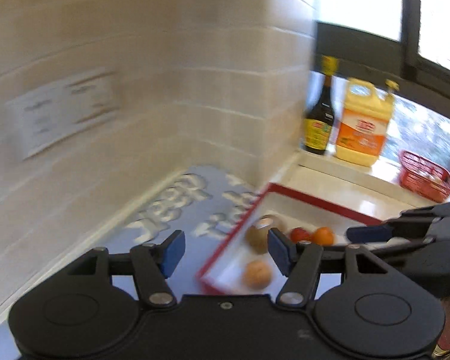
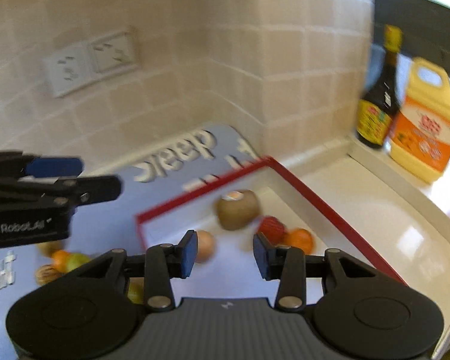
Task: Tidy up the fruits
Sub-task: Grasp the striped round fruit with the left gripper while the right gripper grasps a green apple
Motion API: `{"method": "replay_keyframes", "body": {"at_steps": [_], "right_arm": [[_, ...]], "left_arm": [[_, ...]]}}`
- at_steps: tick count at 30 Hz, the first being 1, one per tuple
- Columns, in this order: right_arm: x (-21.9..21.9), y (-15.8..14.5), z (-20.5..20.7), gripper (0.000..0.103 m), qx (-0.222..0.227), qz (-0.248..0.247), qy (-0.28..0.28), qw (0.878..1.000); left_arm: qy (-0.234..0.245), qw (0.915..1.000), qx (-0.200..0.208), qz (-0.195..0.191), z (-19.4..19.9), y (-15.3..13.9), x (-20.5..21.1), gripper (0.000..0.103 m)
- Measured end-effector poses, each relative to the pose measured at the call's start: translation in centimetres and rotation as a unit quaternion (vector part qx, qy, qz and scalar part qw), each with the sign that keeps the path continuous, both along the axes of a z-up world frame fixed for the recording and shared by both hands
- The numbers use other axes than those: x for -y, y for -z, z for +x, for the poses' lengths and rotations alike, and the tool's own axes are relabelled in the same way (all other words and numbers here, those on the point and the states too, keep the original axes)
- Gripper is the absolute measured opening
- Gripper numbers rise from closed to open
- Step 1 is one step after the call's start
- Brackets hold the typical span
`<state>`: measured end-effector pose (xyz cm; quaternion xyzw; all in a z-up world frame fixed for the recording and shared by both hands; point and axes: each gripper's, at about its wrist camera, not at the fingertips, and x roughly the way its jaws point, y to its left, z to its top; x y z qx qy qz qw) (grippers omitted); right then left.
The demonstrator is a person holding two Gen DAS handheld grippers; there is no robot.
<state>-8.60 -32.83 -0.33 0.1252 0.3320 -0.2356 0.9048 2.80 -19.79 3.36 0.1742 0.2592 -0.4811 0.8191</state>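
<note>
Kiwi [image 2: 238, 209] in tray [image 2: 330, 207], mat [image 2: 105, 225] leftward

A dark sauce bottle [image 1: 319, 111] stands beside a yellow oil jug [image 1: 361, 123]; double wall socket [image 2: 90, 63] on tiles.

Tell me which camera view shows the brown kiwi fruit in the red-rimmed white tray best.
The right wrist view: the brown kiwi fruit sits whole and unobstructed in the red-rimmed white tray. In the left wrist view the kiwi is smaller, blurrier and partly hidden behind a blue finger pad.

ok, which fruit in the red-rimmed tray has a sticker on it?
The brown kiwi, largest fruit in the tray, toward its far corner; a pale sticker sits on top. The red, orange and tan fruits show none.
</note>
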Motion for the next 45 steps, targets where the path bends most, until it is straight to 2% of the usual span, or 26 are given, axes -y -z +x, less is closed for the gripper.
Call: {"method": "replay_keyframes", "body": {"at_steps": [3, 7, 11, 14, 16, 19, 23, 27, 38, 40, 42, 44, 45], "right_arm": [[-2.3, -1.2, 1.1, 0.043, 0.013, -0.004, -0.034, 0.999], [-5.5, -1.2, 3.9, 0.044, 0.015, -0.001, -0.086, 0.996], [-8.6, 0.3, 7.4, 0.044, -0.005, 0.014, -0.135, 0.991], [-10.7, 2.4, 10.4, 0.044, -0.028, 0.03, -0.171, 0.984], [-11.5, 3.8, 12.2, 0.044, -0.046, 0.036, -0.182, 0.981], [-12.0, 6.0, 14.5, 0.044, -0.082, 0.06, -0.193, 0.976], [-12.0, 8.1, 16.3, 0.044, -0.121, 0.082, -0.21, 0.967], [-12.0, 9.0, 17.6, 0.048, -0.142, 0.062, -0.223, 0.962], [-11.7, 10.6, 18.7, 0.051, -0.152, 0.077, -0.232, 0.958], [-11.7, 11.0, 18.9, 0.051, -0.154, 0.082, -0.229, 0.958], [-11.6, 11.2, 18.8, 0.051, -0.152, 0.085, -0.227, 0.958], [-11.7, 11.2, 18.8, 0.05, -0.15, 0.082, -0.226, 0.959], [-11.7, 11.2, 18.7, 0.05, -0.148, 0.082, -0.225, 0.96]], "left_arm": [[-0.063, 0.9979, 0.009, -0.01, 1.9, -1.0, -6.4, 0.076], [-0.156, 0.9876, 0.013, -0.008, 4.4, -1.3, -14.4, 0.078], [-0.237, 0.9714, -0.003, 0.005, 6.5, 0.1, -20.6, 0.078], [-0.26, 0.9649, -0.032, 0.016, 7.5, 2.4, -22.8, 0.078], [-0.251, 0.9659, -0.059, 0.02, 7.8, 4.4, -22.9, 0.078], [-0.208, 0.9713, -0.113, 0.02, 8.3, 7.8, -21.7, 0.078], [-0.165, 0.9747, -0.145, 0.04, 9.0, 10.9, -18.3, 0.078], [-0.143, 0.9761, -0.158, 0.044, 10.0, 12.3, -16.5, 0.078], [-0.121, 0.9769, -0.168, 0.053, 10.1, 13.7, -14.1, 0.078], [-0.122, 0.976, -0.171, 0.059, 10.1, 14.0, -13.9, 0.068], [-0.123, 0.9759, -0.169, 0.062, 10.0, 14.3, -14.0, 0.065], [-0.119, 0.9772, -0.167, 0.056, 9.9, 14.3, -14.1, 0.052], [-0.118, 0.9773, -0.167, 0.053, 9.9, 14.2, -14.1, 0.051]]}}
